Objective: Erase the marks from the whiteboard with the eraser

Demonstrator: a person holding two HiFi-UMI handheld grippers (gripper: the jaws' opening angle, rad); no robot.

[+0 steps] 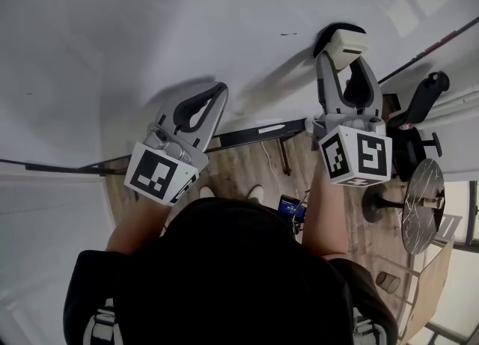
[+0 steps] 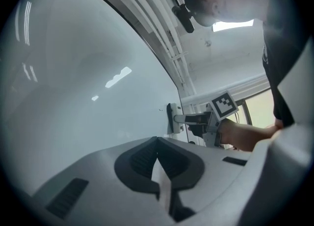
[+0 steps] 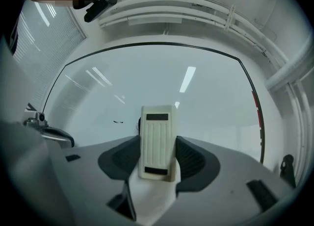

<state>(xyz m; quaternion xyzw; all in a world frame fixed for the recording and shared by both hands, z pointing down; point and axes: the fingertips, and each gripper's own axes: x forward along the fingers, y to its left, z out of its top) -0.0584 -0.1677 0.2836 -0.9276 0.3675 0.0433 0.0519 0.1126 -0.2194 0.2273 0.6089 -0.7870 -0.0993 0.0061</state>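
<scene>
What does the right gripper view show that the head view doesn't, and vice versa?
Right gripper view only: the right gripper's jaws pressing the eraser's two sides. Head view only: the wooden floor and a round table. Both: the whiteboard, the eraser, and one small dark mark left of it.

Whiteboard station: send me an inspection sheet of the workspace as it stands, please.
Surface: whiteboard, almost all clean, with light glare.
Job's things: one small dark mark remains, just left of the eraser in the head view.
Clutter: nothing seen.
Grippers: right gripper is shut on the eraser and holds it up at the board; contact cannot be told. Left gripper is shut and empty.
Cables: what looks like a thin cord on the wooden floor.
Surroundings: board tray, round table, black chair.
</scene>
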